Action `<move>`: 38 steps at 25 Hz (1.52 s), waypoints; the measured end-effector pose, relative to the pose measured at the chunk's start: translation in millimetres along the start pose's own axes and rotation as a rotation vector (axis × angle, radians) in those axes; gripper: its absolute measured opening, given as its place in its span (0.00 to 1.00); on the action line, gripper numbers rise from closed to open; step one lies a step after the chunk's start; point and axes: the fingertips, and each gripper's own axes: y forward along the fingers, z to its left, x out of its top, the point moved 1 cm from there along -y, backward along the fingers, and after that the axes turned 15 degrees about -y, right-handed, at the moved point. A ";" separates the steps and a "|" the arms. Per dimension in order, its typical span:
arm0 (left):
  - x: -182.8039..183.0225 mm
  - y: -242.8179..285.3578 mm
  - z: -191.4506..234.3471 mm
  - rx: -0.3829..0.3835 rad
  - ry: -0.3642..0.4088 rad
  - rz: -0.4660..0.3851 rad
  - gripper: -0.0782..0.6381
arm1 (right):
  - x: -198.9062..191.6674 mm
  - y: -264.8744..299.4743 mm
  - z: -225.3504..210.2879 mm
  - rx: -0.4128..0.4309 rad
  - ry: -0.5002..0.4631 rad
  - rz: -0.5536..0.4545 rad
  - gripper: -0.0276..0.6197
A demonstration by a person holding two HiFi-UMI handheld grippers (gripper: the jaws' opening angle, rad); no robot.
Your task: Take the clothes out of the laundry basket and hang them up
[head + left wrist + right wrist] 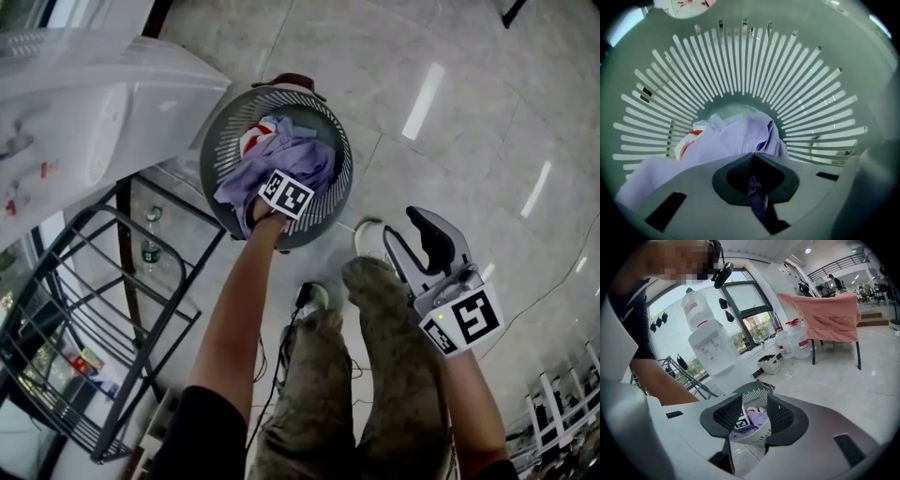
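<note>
Counting through the views, one round grey laundry basket (217, 141) is found on the pale tiled floor (450, 112). Two garments can be made out in it, and two grippers are in view.

One lavender garment (302, 155) lies crumpled on top, soft and creased, and is spread as far as the basket's rim. One white garment with red marks (249, 141) is partly covered by it, at the side of the basket farther from the person.

The left gripper (753, 157) is pointed straight down inside the basket. Its jaws are closed together on a fold of the lavender garment, and a dark strip of the fabric is pinched between the pads and trails back towards the camera. The rest of that garment is bunched just beyond the jaw tips on the basket's bottom, ringed by the slotted wall.

The right gripper (403, 225) is held outside the basket, beside the person's right leg. Its jaws are spread wide and nothing is gripped. The basket and its clothes are only seen through the gap, well apart from the pads.

One black wire drying rack (103, 281) stands to the left of the basket, and one white water dispenser (94, 103) stands beyond it. In the right gripper view, one pink cloth (825, 315) is draped over a chair (858, 355) farther back in the room.
</note>
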 end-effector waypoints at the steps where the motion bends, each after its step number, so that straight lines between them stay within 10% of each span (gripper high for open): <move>1: 1.7 -13.3 -2.6 -0.008 0.011 -0.027 0.12 | 0.0 -5.6 0.7 0.000 0.003 0.011 0.26; 9: 11.6 -135.4 -17.5 -0.116 -0.016 -0.249 0.12 | 48.0 -38.3 13.4 -0.009 0.022 0.024 0.26; 26: 5.4 -431.7 -53.8 -0.230 -0.328 -0.710 0.12 | 131.8 -29.1 99.2 0.118 -0.135 0.050 0.26; 38: -11.8 -517.6 -80.4 -0.318 -0.364 -0.827 0.12 | 69.9 23.9 153.4 0.220 -0.226 0.181 0.26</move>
